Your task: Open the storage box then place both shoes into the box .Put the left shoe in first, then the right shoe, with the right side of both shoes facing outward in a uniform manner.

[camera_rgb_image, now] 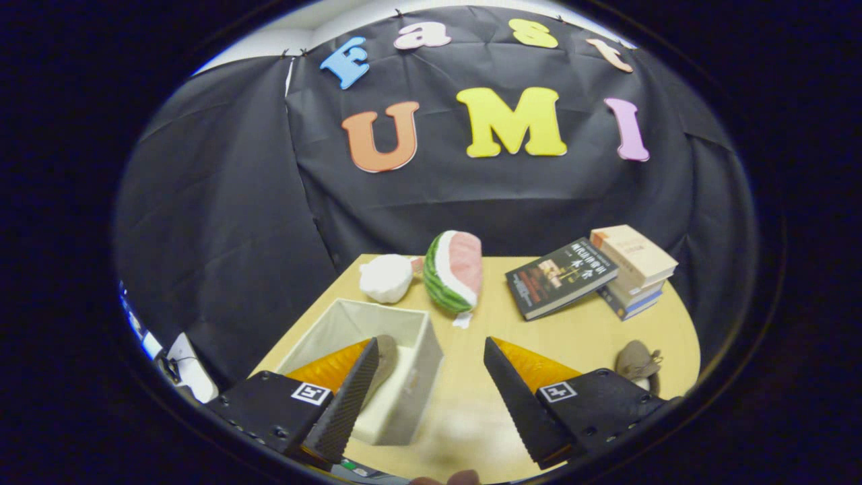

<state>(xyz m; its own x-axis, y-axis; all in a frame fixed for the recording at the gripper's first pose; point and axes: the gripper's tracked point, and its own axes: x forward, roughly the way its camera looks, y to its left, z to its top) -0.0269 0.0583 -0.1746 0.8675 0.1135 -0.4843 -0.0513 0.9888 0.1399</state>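
Observation:
The white storage box (412,394) stands open on the wooden table (579,327), under and just ahead of my left finger. A grey-brown shoe (388,356) lies inside it, partly hidden by that finger. A second grey-brown shoe (637,362) rests on the table to the right, just past my right finger. My gripper (431,345) hangs above the box's right wall and the table, open, with nothing between its fingers.
Beyond the box lie a white plush (385,277) and a watermelon-slice plush (454,269). A dark book (560,276) leans against a stack of books (633,266) at the far right. Black cloth walls close the table's back and left.

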